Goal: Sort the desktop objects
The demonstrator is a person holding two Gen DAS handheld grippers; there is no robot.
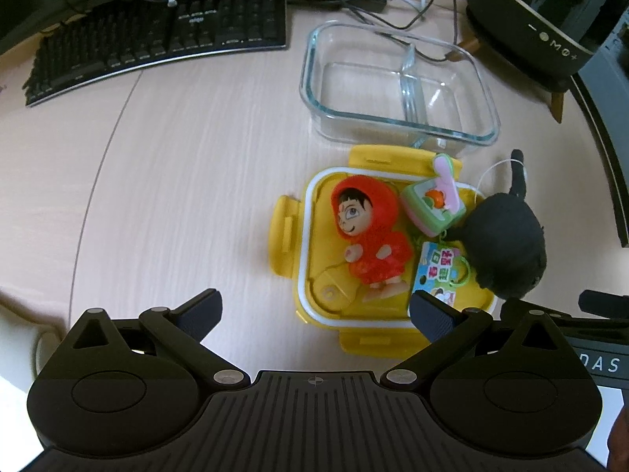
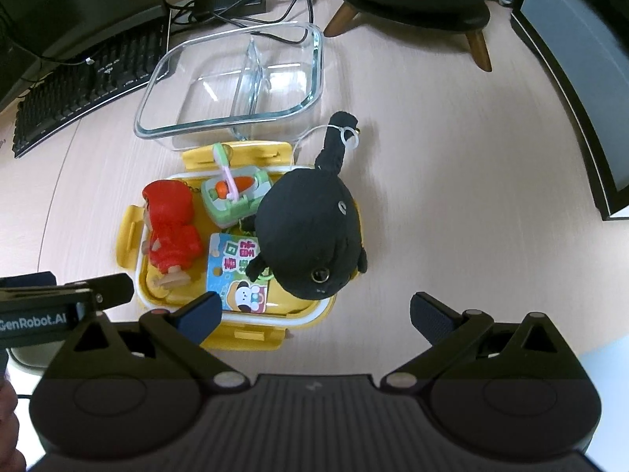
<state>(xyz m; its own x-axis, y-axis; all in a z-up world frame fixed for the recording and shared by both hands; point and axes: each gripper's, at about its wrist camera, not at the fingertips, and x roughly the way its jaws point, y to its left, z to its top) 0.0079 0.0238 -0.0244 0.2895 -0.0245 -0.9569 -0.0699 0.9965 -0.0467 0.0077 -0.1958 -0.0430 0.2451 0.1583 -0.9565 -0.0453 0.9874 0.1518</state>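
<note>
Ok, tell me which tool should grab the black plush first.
Probably right: the black plush lies between the open right tool fingers; for the left tool it sits off to the side.

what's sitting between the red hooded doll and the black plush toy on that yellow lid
Two things, clearest in the right wrist view: a green toy box with a carrot and a blue illustrated card, both lying between the red hooded doll and the black plush toy.

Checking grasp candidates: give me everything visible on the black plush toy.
The black plush toy is round, soft and fuzzy, with a glossy eye, stubby limbs and a long tail bearing a white loop. It lies on the right side of the yellow lid, overhanging its edge, tail pointing toward the glass container. It leans on the printed card. Neither gripper touches it.
</note>
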